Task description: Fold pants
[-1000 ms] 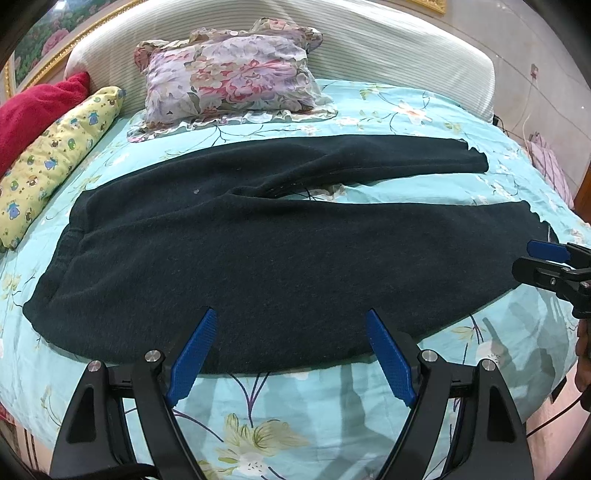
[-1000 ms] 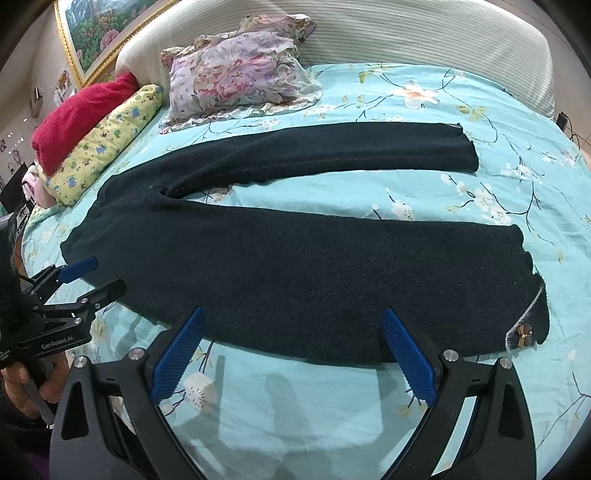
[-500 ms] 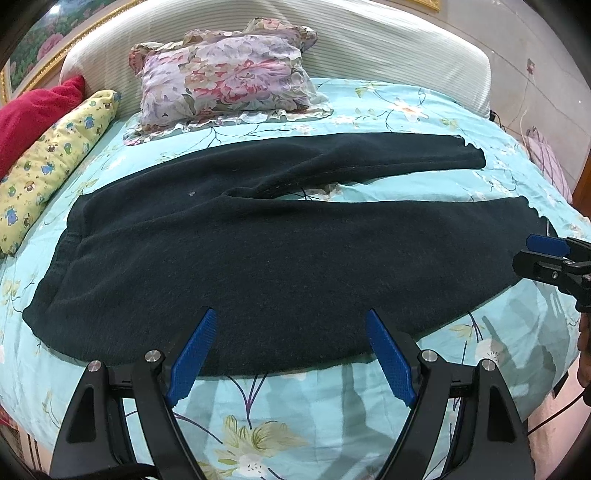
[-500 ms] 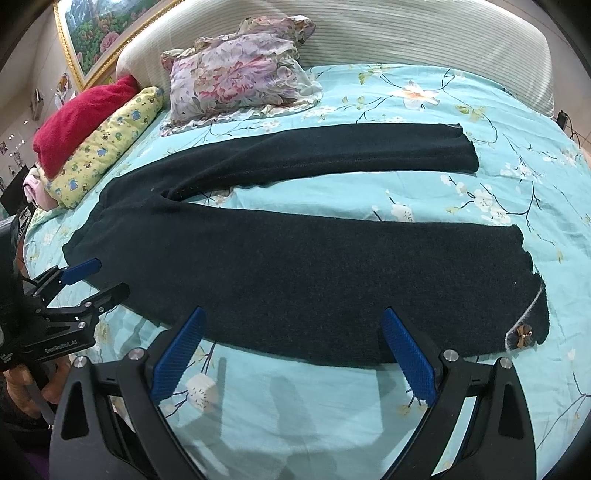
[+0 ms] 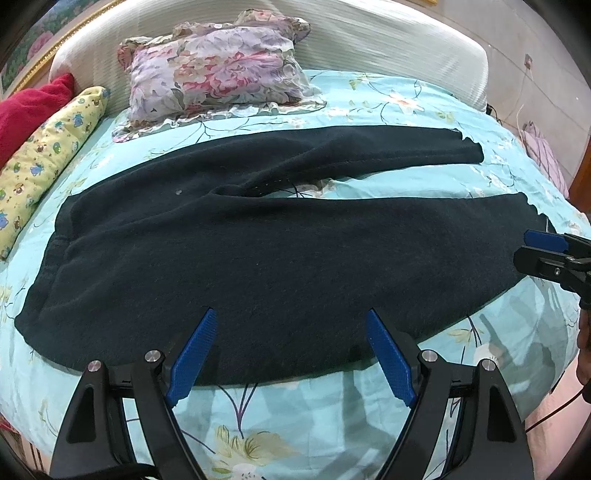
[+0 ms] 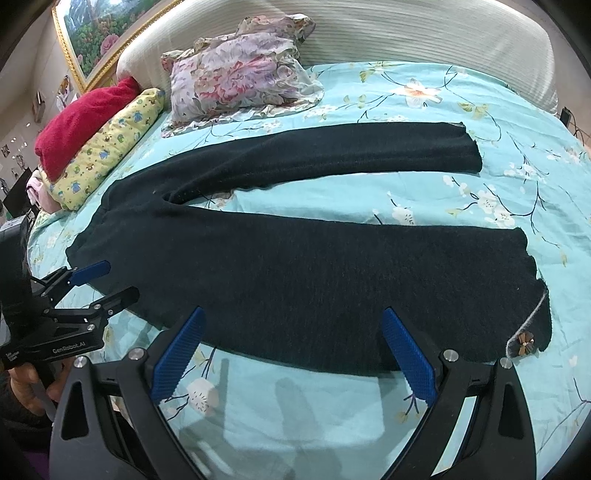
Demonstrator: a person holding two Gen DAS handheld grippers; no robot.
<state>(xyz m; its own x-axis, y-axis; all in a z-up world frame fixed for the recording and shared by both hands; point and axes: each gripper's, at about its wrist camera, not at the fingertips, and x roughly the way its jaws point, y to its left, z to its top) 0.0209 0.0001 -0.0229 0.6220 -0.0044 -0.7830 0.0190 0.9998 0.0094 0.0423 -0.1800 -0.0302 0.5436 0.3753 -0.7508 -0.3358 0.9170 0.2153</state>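
The pants (image 5: 258, 251) lie spread flat on the bed (image 5: 406, 110), dark and unfolded, with the waist toward the left side and the two legs running out to the right, parted by a wedge of turquoise floral sheet. The near leg (image 6: 332, 288) ends in a hem with a small brown bow (image 6: 524, 338); the far leg (image 6: 351, 155) lies closer to the pillows. The left tongs (image 5: 290, 349) stand wide open, holding nothing, their blue pads over the near edge of the pants about midway along the near leg. The right tongs (image 6: 291, 356) are likewise spread wide and empty, poised over the near edge of the same leg, closer to the hem. In the right wrist view the left tongs (image 6: 105, 280) appear from the side at the waist end, parted, just beside the cloth edge; whether they touch it cannot be told. In the left wrist view the right tongs (image 5: 535, 251) show at the hem end, close against the leg's edge. A floral pillow (image 5: 218, 74) rests near the headboard (image 5: 369, 40), with a yellow bolster (image 5: 48, 147) and a red cushion (image 5: 26, 107) along the left side. A framed picture (image 6: 99, 33) hangs above.
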